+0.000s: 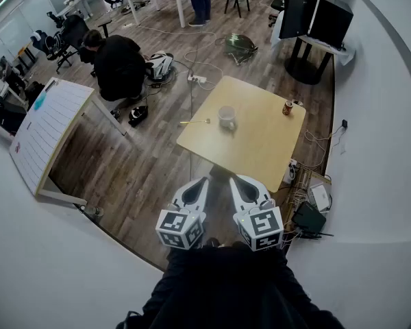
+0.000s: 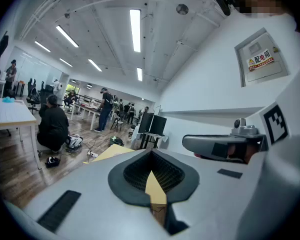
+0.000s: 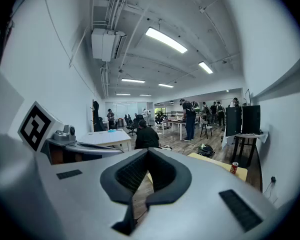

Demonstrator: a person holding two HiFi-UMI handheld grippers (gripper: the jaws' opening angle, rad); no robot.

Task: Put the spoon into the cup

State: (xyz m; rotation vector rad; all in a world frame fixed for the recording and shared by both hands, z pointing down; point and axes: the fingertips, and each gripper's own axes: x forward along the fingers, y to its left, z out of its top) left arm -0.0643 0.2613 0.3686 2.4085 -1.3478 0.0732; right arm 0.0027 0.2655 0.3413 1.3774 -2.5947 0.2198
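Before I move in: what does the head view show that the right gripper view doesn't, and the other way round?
Head view only: the white cup and the spoon lying just left of it on the yellow table. Right gripper view only: the right gripper with its jaws closed on nothing, and the ceiling lights. Both: that table, the can near its edge, and the crouching person in black.
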